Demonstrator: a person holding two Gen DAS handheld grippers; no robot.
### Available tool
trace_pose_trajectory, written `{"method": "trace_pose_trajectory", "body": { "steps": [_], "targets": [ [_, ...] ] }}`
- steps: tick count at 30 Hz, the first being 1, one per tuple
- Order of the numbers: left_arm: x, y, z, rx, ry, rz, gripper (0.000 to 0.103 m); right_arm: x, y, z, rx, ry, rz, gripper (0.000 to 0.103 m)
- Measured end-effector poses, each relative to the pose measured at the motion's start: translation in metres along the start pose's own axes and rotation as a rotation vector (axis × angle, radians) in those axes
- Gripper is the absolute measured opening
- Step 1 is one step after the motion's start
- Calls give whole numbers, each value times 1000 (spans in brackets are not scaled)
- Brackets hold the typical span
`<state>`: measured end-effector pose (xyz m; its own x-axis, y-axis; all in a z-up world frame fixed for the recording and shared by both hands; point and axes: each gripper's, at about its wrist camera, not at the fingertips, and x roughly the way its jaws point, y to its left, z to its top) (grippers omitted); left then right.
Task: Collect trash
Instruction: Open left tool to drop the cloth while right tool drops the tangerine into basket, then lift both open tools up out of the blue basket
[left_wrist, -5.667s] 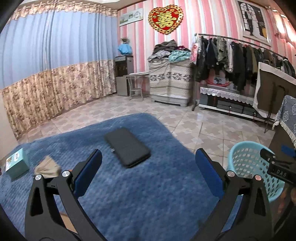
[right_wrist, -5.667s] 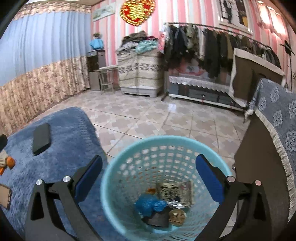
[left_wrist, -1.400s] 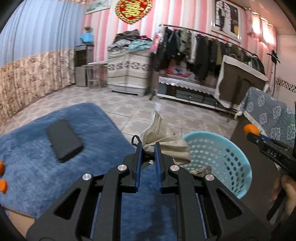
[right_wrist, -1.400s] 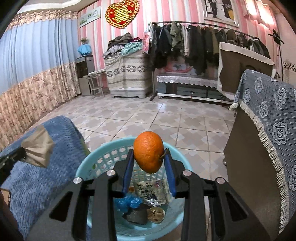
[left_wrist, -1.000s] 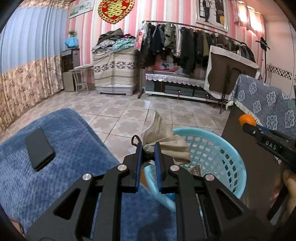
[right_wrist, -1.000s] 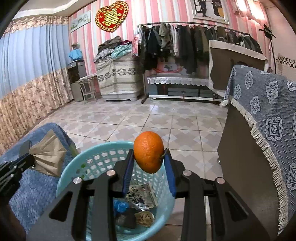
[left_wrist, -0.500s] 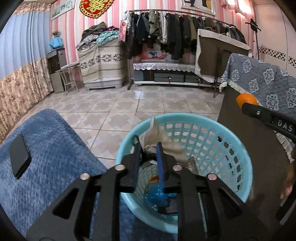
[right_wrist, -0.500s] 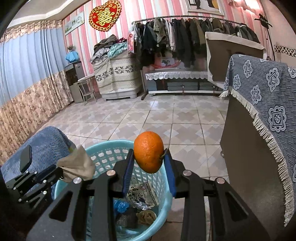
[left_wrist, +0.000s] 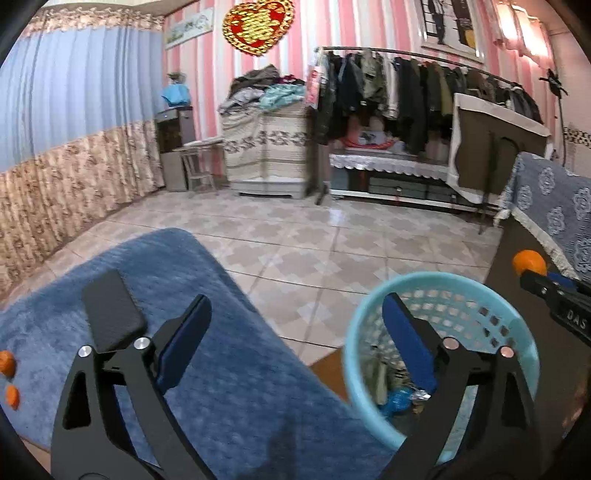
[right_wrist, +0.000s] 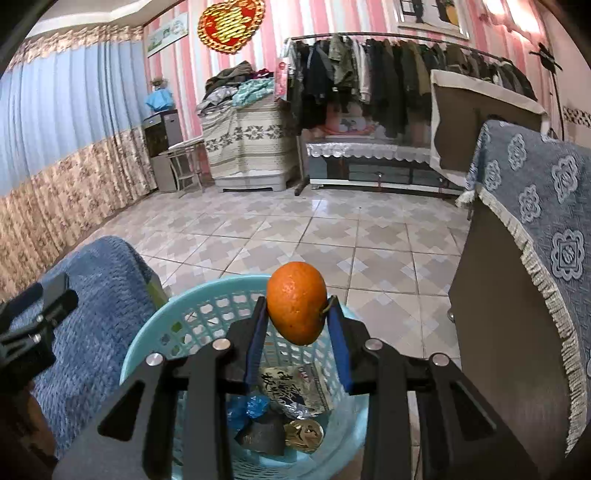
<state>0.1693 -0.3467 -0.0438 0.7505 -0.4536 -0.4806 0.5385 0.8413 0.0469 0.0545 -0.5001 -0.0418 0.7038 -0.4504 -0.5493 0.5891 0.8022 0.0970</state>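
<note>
Orange (right_wrist: 296, 302) peel, or maybe a whole fruit, is pinched in the right gripper (right_wrist: 297, 332), hanging right over the turquoise basket (right_wrist: 155, 332) (wrappers and a blue scrap already sit in the bottom). The left gripper (left_wrist: 295, 332) is spread wide with nothing in it, above the blue rug (left_wrist: 229, 387) just beside the basket's rim.

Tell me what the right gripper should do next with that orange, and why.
Probably open the right gripper: it is shut on the orange, which sits above the blue basket, so it should drop in with the trash there.
</note>
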Motion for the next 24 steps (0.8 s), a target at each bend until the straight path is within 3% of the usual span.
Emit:
{"method": "trace_pose_trajectory", "body": {
  "steps": [10, 13, 15, 17, 19, 22, 24],
  "targets": [
    [-10, 32, 1, -53, -7, 73, 98, 17, 31, -6, -52, 35, 9, 36],
    [-11, 33, 0, -48, -5, 91, 98, 18, 32, -6, -53, 35, 5, 51],
    [-12, 32, 1, -45, -4, 94, 98, 18, 28, -6, -36, 22, 8, 70],
    [-13, 33, 0, -42, -6, 99, 98, 17, 28, -6, -30, 20, 6, 73],
    [-14, 33, 0, -40, -11, 104, 98, 18, 28, -8, -30, 23, -1, 83],
    [-18, 34, 0, -39, -19, 113, 98, 18, 30, -9, -39, 20, -9, 84],
    [-22, 36, -1, -40, -24, 114, 98, 18, 30, -8, -45, 17, -21, 92]
  ]
}}
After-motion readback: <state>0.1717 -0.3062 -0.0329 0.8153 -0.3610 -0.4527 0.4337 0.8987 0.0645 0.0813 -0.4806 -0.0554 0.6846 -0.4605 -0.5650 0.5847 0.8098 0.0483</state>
